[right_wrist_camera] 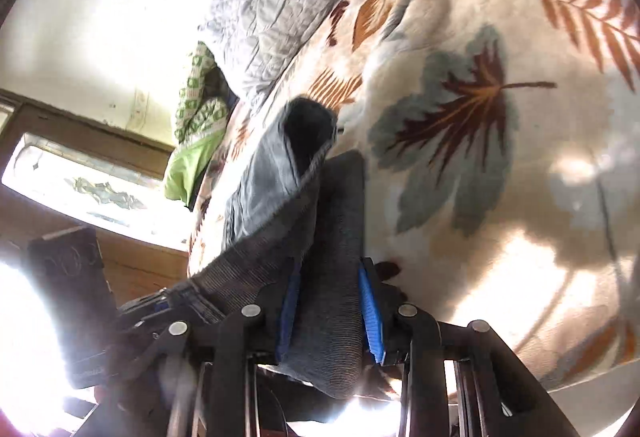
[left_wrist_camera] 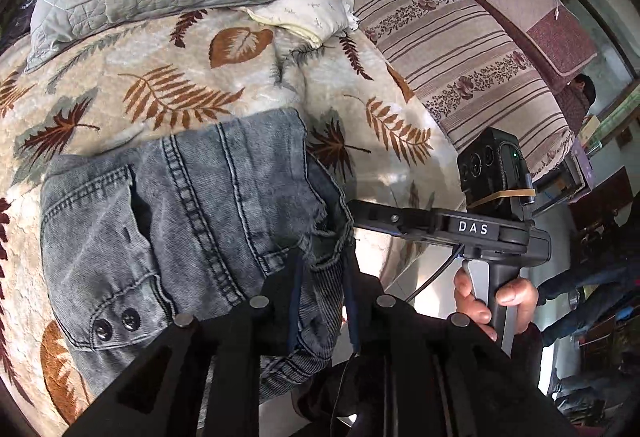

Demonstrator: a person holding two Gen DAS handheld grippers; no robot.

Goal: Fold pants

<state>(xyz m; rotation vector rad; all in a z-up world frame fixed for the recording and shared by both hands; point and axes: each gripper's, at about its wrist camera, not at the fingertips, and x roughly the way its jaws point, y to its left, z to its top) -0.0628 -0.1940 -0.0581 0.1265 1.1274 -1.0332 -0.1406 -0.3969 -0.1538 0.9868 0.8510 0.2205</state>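
Both grippers are closed on the jeans (left_wrist_camera: 180,205), which are spread on the leaf-patterned blanket (left_wrist_camera: 120,77) near its front edge. Denim is pinched by the left gripper (left_wrist_camera: 320,301) and the right gripper (right_wrist_camera: 330,309), probably so that one end can be carried over for a fold.

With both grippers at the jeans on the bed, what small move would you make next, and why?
Probably lower the right gripper to lay its bunched denim onto the leaf-print blanket. It is shut on a fold of the jeans, held above the bed, while most of the jeans already lie flat and cloth sits between the left gripper fingers.
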